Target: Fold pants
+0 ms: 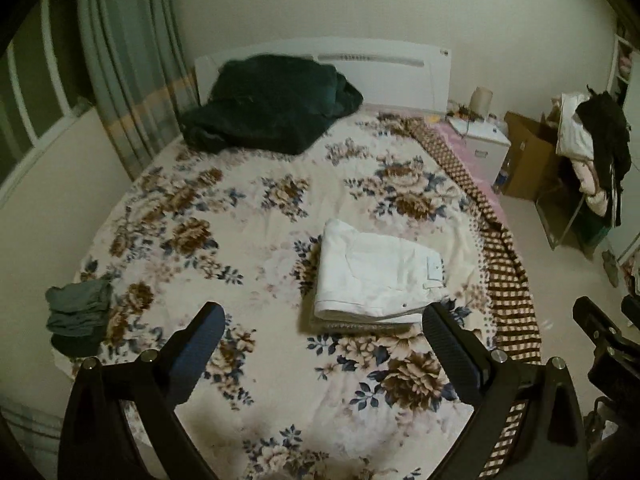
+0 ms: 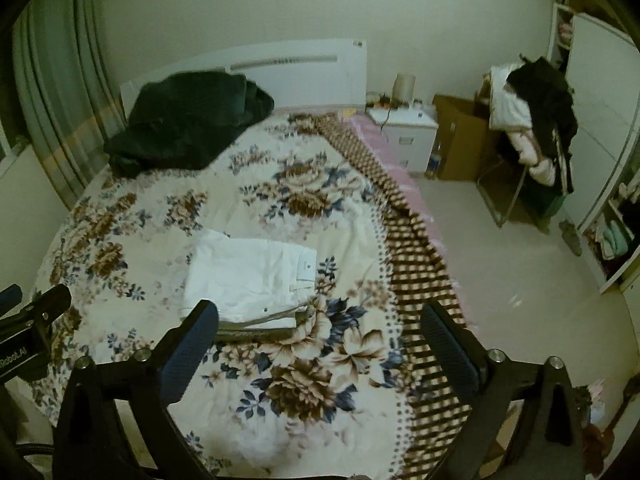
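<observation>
I hold a two-finger gripper in each hand above a bed covered by a floral blanket (image 1: 240, 208), and neither one grips anything. My left gripper (image 1: 324, 344) has its fingers spread wide and empty, and my right gripper (image 2: 320, 344) is spread wide and empty too. The white pants (image 1: 376, 276) lie on the blanket as a neat, flat rectangular bundle with layered edges, so I judge the folding done, or very nearly so (they seem to rest on another folded cloth, though I cannot tell what it is). If anything is left, it would be a last smoothing or moving the bundle aside. From my left gripper, the pants sit just ahead and slightly toward its right finger, close beyond the tips but not touching. From my right gripper, they sit ahead and to the left, just past its left finger. Farther ahead, near the headboard, lies a dark green blanket (image 1: 272, 112), well apart from both grippers.
</observation>
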`<state>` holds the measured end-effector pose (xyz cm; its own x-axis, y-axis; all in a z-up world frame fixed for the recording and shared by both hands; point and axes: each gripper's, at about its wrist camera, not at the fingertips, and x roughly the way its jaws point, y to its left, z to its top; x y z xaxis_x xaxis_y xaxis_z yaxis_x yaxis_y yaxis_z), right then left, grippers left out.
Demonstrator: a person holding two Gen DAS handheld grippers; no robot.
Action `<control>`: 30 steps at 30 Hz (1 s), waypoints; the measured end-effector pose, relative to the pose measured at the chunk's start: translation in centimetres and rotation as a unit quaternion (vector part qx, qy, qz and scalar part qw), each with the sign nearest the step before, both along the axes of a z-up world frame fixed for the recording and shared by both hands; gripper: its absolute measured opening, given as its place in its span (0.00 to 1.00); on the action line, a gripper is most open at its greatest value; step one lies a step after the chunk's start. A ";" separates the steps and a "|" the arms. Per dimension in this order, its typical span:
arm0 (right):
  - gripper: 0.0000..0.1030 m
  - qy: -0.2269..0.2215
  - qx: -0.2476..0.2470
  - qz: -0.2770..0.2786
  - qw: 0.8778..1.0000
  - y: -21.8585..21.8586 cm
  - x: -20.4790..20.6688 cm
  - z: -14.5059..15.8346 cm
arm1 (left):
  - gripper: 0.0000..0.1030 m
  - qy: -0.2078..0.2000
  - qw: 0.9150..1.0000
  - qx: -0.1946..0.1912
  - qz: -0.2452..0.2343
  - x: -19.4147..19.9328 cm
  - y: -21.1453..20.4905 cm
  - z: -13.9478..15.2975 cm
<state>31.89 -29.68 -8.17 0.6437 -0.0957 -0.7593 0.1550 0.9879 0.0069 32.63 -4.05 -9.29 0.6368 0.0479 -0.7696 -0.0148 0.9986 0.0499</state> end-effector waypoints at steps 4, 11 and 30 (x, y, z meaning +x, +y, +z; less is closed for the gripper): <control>1.00 -0.022 0.000 0.004 1.000 0.6 -4.0 4.8 | 0.98 -0.015 1.000 -0.002 -0.005 -3.4 -0.2 3.7; 1.00 -0.054 -0.001 0.011 0.999 1.6 -9.3 10.9 | 1.00 -0.043 0.999 0.003 -0.002 -7.7 -0.2 8.4; 1.00 -0.070 -0.013 0.034 0.997 2.3 -14.0 16.9 | 1.00 -0.070 0.997 -0.009 0.009 -12.6 -0.6 12.0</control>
<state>17.87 -27.39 8.70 0.7487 -0.0662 -0.6596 0.0867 0.9962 -0.0016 20.07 -4.63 2.74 0.7375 0.0480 -0.6736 -0.0387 0.9988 0.0288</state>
